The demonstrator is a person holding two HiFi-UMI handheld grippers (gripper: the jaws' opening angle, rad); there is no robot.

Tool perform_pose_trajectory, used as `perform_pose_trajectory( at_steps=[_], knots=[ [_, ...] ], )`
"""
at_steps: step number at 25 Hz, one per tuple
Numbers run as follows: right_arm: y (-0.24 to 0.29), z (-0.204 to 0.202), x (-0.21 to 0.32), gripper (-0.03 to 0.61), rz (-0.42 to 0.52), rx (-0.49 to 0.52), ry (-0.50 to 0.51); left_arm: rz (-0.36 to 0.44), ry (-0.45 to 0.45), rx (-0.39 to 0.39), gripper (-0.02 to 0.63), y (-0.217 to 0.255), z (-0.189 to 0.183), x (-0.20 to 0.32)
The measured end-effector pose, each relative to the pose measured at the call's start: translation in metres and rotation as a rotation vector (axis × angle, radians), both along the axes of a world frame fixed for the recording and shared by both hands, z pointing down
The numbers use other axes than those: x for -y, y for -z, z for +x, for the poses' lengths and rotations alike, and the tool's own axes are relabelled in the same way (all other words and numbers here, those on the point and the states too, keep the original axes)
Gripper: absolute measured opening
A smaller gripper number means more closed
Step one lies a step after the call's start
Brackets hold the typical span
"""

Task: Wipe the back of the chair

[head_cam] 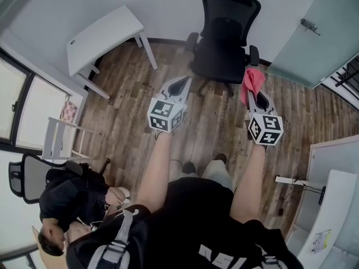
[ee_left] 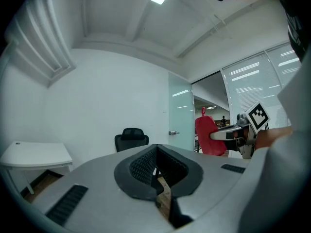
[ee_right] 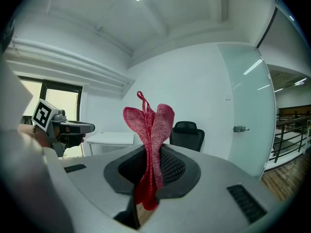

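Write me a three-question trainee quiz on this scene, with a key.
1. True or false: the left tongs grip the red knitted cloth.
2. The black mesh office chair stands: A) under the white desk; B) by the white wall, between that desk and the frosted glass door; C) tipped over on its side.
3. Fill in: the cloth, held in the right tongs, is ____ the chair (touching / apart from).
Key: 1 false, the left tongs are shut and empty; 2 B; 3 apart from.
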State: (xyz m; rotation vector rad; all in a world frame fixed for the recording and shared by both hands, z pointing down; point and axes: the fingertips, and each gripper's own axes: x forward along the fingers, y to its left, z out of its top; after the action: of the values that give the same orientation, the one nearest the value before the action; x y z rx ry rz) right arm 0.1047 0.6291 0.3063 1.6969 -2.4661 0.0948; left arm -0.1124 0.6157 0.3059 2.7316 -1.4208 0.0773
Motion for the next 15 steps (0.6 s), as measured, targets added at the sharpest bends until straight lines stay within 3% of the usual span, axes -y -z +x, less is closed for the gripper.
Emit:
perform_pose_trajectory(
  at_steps=[15],
  knots=[
    [-0.014,-0.001,0.126,0.072,-0.027,0.028,0.033,-0.021,0.053,0.003,0.023,-0.006,-0.009,0.112]
  ],
)
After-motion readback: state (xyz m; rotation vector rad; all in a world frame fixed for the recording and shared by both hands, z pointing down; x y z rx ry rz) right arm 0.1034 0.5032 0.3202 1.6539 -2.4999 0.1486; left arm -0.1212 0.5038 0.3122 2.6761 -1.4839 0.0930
